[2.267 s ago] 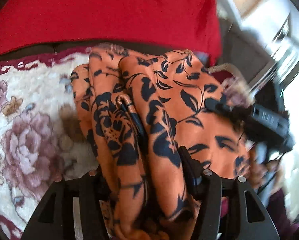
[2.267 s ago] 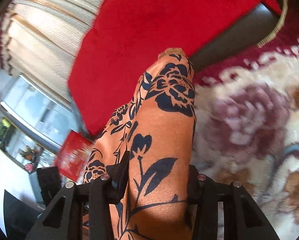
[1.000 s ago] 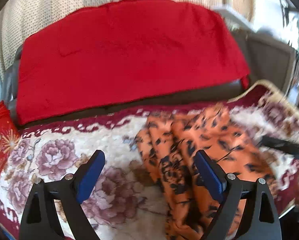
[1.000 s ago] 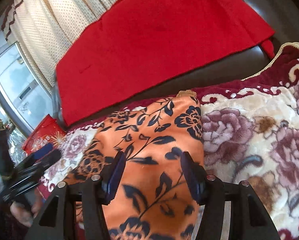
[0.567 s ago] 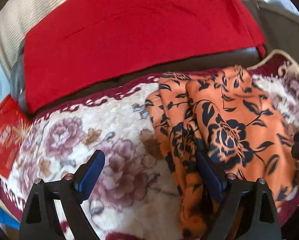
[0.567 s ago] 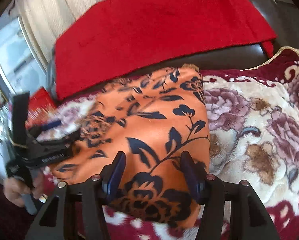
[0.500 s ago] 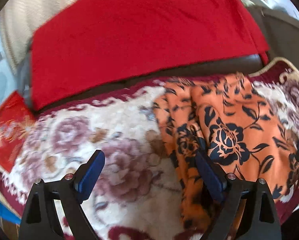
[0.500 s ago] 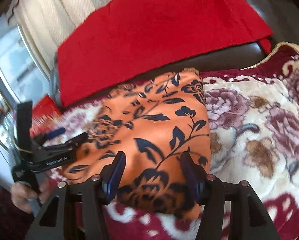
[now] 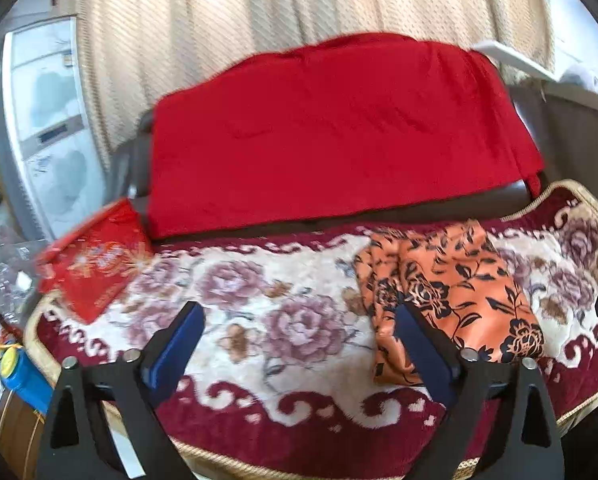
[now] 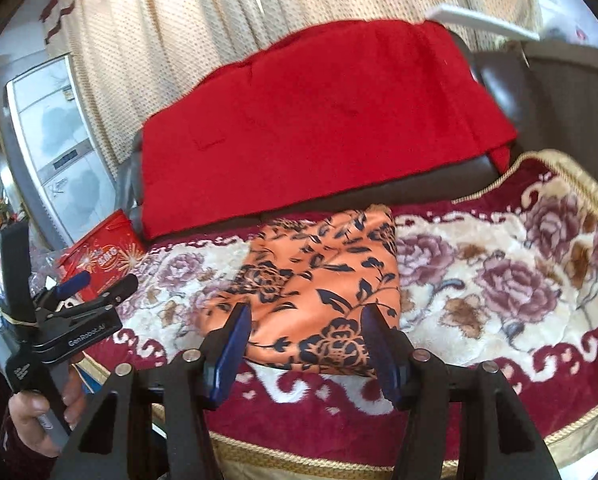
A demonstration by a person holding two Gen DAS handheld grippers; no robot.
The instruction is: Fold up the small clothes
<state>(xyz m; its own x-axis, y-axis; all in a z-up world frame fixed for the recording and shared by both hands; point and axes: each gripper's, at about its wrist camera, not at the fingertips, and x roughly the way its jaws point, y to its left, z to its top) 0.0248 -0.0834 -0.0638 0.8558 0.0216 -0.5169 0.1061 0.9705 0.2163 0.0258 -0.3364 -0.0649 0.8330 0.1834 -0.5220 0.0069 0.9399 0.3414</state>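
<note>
The orange garment with black flowers [image 9: 455,288] lies folded on the flowered blanket [image 9: 235,292], right of centre in the left wrist view and at centre in the right wrist view [image 10: 319,284]. My left gripper [image 9: 299,344] is open and empty, held back above the blanket's front border, left of the garment. My right gripper [image 10: 307,340] is open and empty, just in front of the garment's near edge. The left gripper also shows in the right wrist view [image 10: 95,284], off the blanket's left end.
A red cloth [image 9: 339,132] covers the sofa back behind the blanket. A red packet [image 9: 95,268] lies at the blanket's left end. A blue and yellow toy [image 9: 15,368] sits low left. Curtains [image 9: 259,12] and a white appliance [image 9: 47,120] stand behind.
Both grippers let go of the orange garment, which now lies folded on the blanket. Both have pulled back and up, so the view now takes in the whole sofa.
</note>
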